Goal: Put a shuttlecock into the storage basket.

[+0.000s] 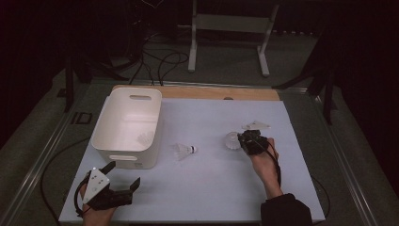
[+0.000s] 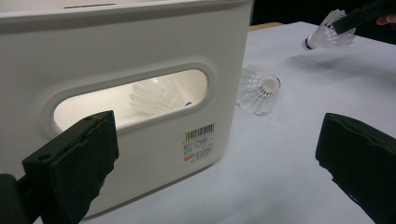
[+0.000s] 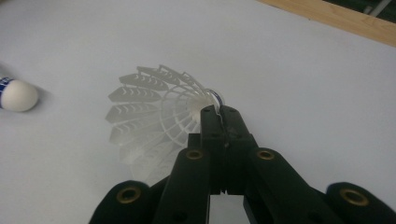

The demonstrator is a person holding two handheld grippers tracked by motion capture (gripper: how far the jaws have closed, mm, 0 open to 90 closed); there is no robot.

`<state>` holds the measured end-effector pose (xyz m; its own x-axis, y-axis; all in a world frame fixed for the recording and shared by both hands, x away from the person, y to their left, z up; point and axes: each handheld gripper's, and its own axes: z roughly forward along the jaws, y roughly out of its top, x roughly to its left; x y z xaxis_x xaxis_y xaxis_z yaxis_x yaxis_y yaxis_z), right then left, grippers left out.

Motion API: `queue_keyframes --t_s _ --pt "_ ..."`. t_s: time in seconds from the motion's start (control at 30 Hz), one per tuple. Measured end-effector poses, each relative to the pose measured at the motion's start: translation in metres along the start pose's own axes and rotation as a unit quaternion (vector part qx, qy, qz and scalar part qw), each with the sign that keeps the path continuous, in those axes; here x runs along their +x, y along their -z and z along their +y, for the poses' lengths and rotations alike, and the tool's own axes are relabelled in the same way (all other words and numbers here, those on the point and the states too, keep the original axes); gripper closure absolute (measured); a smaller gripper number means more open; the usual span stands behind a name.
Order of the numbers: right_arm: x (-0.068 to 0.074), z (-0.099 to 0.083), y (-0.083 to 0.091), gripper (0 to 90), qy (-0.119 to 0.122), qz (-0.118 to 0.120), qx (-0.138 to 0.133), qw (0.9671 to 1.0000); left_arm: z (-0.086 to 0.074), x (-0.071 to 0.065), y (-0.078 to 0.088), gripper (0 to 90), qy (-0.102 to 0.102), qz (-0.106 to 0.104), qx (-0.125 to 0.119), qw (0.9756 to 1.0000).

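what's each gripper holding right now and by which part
The right gripper is shut on the edge of a white plastic shuttlecock's skirt. The left gripper is open and holds nothing.

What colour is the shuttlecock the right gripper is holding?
White, the shuttlecock has a plastic lattice skirt, clearest in the right gripper view, pinched by the right gripper.

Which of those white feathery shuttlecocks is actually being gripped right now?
The white plastic shuttlecock at the right gripper, its skirt pinched in the shut jaws. Another lies loose mid-table, one beyond the hand, one inside the white plastic tub.
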<state>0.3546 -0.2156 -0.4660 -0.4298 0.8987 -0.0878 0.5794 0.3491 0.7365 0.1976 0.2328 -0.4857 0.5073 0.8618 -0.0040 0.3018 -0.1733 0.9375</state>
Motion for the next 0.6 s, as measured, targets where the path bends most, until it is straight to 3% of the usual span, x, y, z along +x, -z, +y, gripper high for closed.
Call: queue_keyframes --t_s 0.2,0.6 --pt "0.000 0.002 0.007 89.6 -0.021 0.023 -0.013 0.9994 0.000 0.000 0.000 0.0 0.000 0.000 0.000 1.0000" --pt "0.007 0.008 0.019 89.6 -0.025 0.034 -0.028 0.9987 0.000 0.000 0.000 0.0 -0.001 0.000 0.000 1.0000"
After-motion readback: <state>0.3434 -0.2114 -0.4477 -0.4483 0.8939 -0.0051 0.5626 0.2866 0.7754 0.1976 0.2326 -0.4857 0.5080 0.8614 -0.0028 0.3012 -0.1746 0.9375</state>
